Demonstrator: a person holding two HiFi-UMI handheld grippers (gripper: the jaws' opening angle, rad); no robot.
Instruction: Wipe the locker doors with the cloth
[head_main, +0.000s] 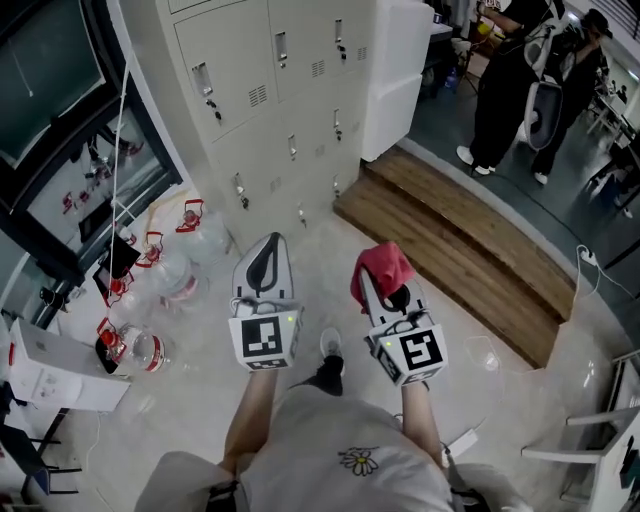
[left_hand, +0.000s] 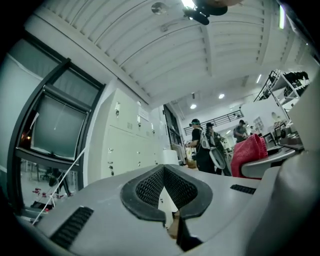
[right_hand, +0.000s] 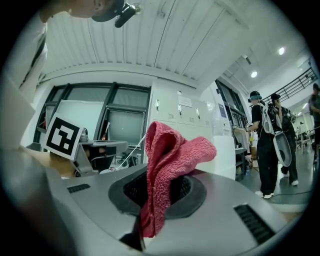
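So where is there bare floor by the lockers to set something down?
Bare floor lies between the lockers, the wooden step and the water jugs. Left of that is crowded: jugs and boxes.

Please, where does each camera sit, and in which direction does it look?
Head view: on the person's head, looking steeply down at the floor and the lockers; it shows both forearms, the left gripper and the right gripper.
Left gripper view: on the left gripper, looking along its shut, empty jaws toward the lockers.
Right gripper view: on the right gripper, looking along jaws shut on the red cloth toward the lockers; the left gripper's marker cube shows at left.
Shared: all three views show the red cloth and the lockers.
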